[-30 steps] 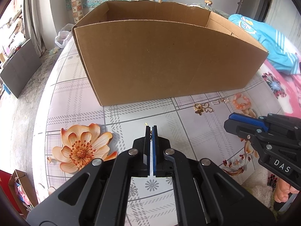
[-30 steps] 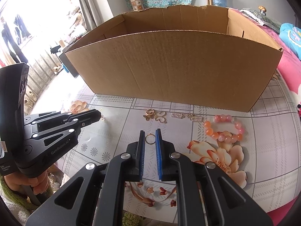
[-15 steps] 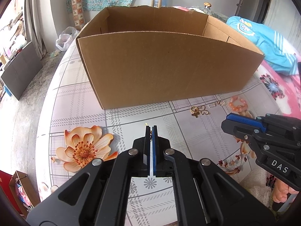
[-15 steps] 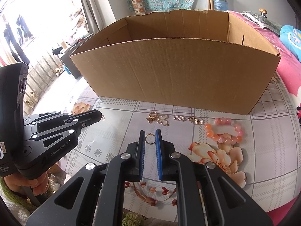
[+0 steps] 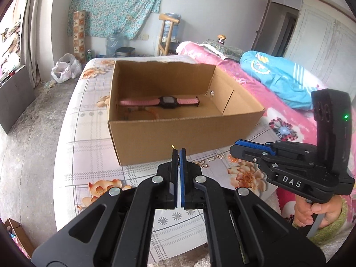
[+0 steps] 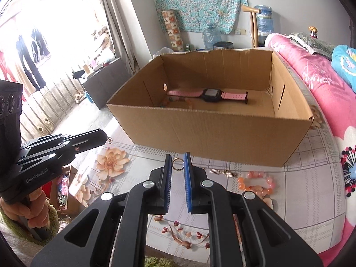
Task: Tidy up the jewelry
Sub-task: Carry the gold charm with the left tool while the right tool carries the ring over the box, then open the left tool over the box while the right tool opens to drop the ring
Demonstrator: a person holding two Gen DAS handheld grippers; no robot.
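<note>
- Pinching a small gold piece (image 5: 174, 148) whose tip pokes out above the pads, the left gripper (image 5: 177, 155) has its jaws pressed almost fully together; what kind of jewelry it is cannot be told.
- The right gripper (image 6: 178, 162) is closed to a narrow gap on a gold ring (image 6: 177, 163), which stands upright between its blue pads (image 6: 187, 166).
- Beyond both sets of fingers sits an open cardboard box (image 6: 211, 131), its near wall just ahead of the fingertips.
- Inside the box, against the far wall, lies a pink-strapped watch (image 6: 209, 94) with a dark face; a few small pieces lie beside it, too hidden to name.
- Right of the right gripper's fingers, on the flowered tablecloth (image 6: 311, 189), lies an orange-pink bead bracelet (image 6: 255, 182).
- Between that bracelet and the fingers lie two small coiled gold pieces (image 6: 222, 172), close to the box wall.
- A hand (image 5: 311, 211) in a green cuff grips the right tool's handle.
</note>
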